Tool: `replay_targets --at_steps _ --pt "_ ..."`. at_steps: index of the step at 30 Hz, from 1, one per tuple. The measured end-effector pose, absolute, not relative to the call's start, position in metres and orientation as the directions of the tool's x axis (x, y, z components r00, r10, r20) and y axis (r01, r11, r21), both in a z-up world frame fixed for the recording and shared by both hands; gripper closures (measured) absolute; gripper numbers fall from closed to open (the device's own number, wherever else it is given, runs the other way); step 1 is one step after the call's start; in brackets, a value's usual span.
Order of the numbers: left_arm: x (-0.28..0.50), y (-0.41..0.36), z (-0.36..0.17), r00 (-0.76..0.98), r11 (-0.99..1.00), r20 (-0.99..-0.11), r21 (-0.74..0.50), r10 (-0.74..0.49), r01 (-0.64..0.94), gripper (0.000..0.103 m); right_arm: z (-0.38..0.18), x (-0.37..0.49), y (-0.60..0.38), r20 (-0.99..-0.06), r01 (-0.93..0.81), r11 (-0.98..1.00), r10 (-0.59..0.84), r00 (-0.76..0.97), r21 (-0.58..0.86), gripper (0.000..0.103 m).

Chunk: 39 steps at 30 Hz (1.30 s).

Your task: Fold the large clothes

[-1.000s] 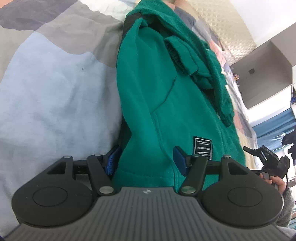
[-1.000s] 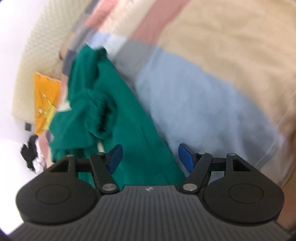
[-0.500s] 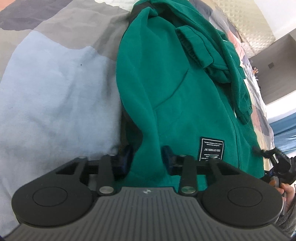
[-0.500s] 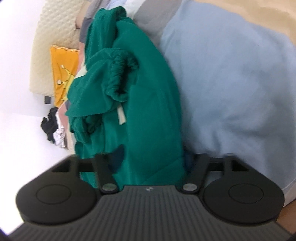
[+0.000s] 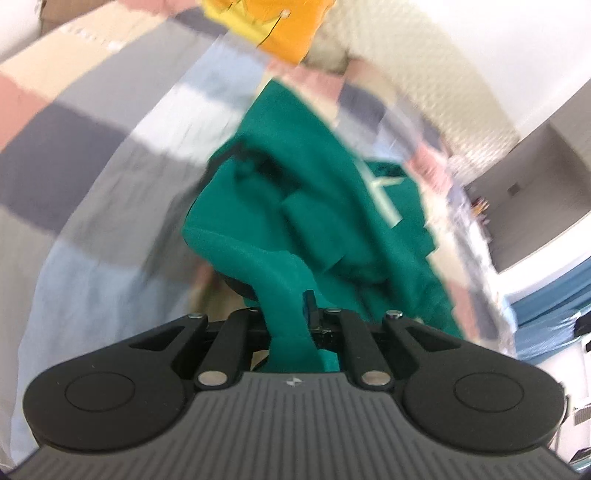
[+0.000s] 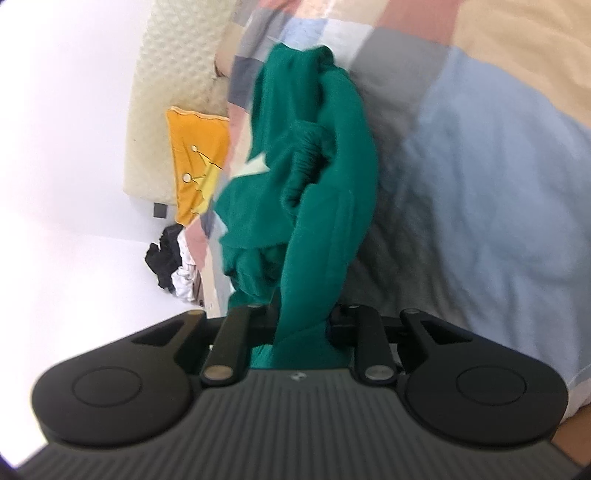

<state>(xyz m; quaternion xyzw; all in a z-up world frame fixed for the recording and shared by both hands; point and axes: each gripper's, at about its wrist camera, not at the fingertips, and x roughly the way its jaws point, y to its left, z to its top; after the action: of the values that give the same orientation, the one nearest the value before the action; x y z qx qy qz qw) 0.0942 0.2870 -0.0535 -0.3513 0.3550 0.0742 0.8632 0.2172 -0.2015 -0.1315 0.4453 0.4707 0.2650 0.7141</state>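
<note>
A large green hoodie (image 5: 314, 206) lies bunched on the patchwork bedspread (image 5: 96, 177). My left gripper (image 5: 286, 317) is shut on a fold of its bottom edge and holds it lifted off the bed. The hoodie shows in the right wrist view (image 6: 325, 192) too, hanging in a twisted fold with a ribbed cuff visible. My right gripper (image 6: 301, 321) is shut on the other bottom corner, also raised. Both sets of fingertips are buried in the cloth.
An orange cushion (image 5: 273, 26) and a cream quilted headboard (image 6: 173, 74) stand at the head of the bed. Dark and white clothes (image 6: 170, 266) lie piled at the bed's edge. A grey cabinet (image 5: 535, 206) stands at the right.
Both grippers closed on the hoodie's bottom edge and lifted it toward the head of the bed. The hoodie, flat before, now hangs bunched from both grippers.
</note>
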Motion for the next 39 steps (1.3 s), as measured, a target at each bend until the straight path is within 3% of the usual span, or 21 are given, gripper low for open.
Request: replay_targets --at_steps 11,24,33,39 --pt "0.051 0.294 -0.005 0.881 0.551 -0.447 -0.779 -0.155 -0.299 0.095 -0.067 0.218 -0.211 -0.352 -0.091 0.435 0.820 0.451 0.896 0.082" --pt "-0.075 0.243 0.017 0.932 0.445 -0.270 -0.884 -0.240 -0.142 0.095 0.003 0.138 -0.260 -0.316 -0.266 0.463 0.835 0.450 0.845 0.082" --pt "-0.164 0.191 -0.011 0.943 0.325 -0.168 -0.943 -0.288 -0.069 0.095 -0.001 0.061 -0.300 -0.350 -0.248 0.496 0.816 0.459 0.832 0.082" --pt "-0.154 0.188 -0.007 0.947 0.330 -0.163 -0.942 -0.276 -0.066 0.095 -0.009 0.068 -0.305 -0.337 -0.200 0.468 0.818 0.467 0.861 0.081"
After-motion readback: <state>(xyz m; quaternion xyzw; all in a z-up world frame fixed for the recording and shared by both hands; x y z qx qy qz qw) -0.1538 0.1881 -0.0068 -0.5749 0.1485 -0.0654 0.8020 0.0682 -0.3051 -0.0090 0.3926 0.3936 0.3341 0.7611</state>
